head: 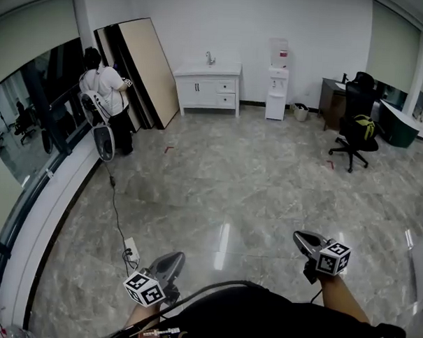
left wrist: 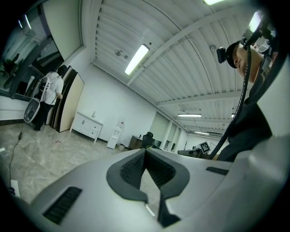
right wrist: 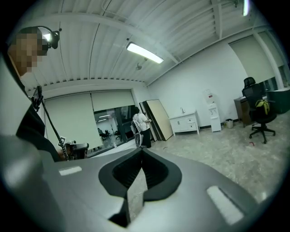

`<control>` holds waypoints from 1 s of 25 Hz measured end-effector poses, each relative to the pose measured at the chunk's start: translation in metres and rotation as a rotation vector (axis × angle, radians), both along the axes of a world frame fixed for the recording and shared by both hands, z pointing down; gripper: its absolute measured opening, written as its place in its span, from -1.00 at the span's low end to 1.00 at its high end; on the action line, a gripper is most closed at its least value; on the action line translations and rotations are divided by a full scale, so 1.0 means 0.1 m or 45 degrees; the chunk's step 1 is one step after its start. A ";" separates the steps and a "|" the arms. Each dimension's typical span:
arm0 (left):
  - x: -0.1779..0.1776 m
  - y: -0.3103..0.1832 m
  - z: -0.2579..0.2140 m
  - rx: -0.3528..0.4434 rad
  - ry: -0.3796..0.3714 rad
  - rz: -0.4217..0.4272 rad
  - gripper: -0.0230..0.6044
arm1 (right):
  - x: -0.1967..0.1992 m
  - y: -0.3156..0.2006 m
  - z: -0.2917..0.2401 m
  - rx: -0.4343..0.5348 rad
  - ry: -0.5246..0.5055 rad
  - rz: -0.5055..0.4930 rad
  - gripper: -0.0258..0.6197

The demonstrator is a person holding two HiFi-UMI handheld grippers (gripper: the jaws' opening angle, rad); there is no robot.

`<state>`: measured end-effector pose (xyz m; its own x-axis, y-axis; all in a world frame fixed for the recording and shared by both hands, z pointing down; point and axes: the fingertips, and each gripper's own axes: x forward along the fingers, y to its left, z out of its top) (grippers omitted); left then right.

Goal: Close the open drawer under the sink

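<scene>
The white sink cabinet point(head: 208, 87) with a tap stands against the far wall, several metres ahead; it also shows small in the left gripper view point(left wrist: 86, 126) and the right gripper view point(right wrist: 184, 123). Its drawers point(head: 226, 94) are on its right half; from here I cannot tell which one stands open. My left gripper point(head: 171, 262) is at the bottom left of the head view, jaws shut with nothing between them point(left wrist: 145, 152). My right gripper point(head: 301, 239) is at the bottom right, also shut and empty point(right wrist: 142, 152). Both point across the floor toward the far wall.
A person point(head: 106, 97) stands at the left by leaning boards point(head: 142, 67) and a fan point(head: 104, 142). A cable runs to a power strip point(head: 131, 250) on the floor. A water dispenser point(head: 276, 90), a bin point(head: 300, 111), a desk point(head: 333, 96) and an office chair point(head: 357, 122) stand right of the cabinet.
</scene>
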<state>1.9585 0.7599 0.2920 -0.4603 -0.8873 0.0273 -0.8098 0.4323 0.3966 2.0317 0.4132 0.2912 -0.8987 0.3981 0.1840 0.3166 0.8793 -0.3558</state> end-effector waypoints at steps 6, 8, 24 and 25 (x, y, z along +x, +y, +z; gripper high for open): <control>-0.54 -0.43 -0.08 0.012 -0.013 -0.164 -0.93 | -0.82 -0.50 0.00 0.083 -0.038 -0.166 -0.92; -0.71 -0.69 -0.12 0.024 -0.016 -0.196 -0.93 | -1.04 -0.73 -0.02 0.110 -0.060 -0.223 -0.92; -1.79 -1.77 0.01 0.023 0.053 -0.214 -0.93 | -2.17 -1.64 0.25 0.086 -0.014 -0.302 -0.92; -1.89 -1.78 0.02 0.021 0.053 -0.204 -0.93 | -2.25 -1.64 0.26 0.093 -0.009 -0.289 -0.91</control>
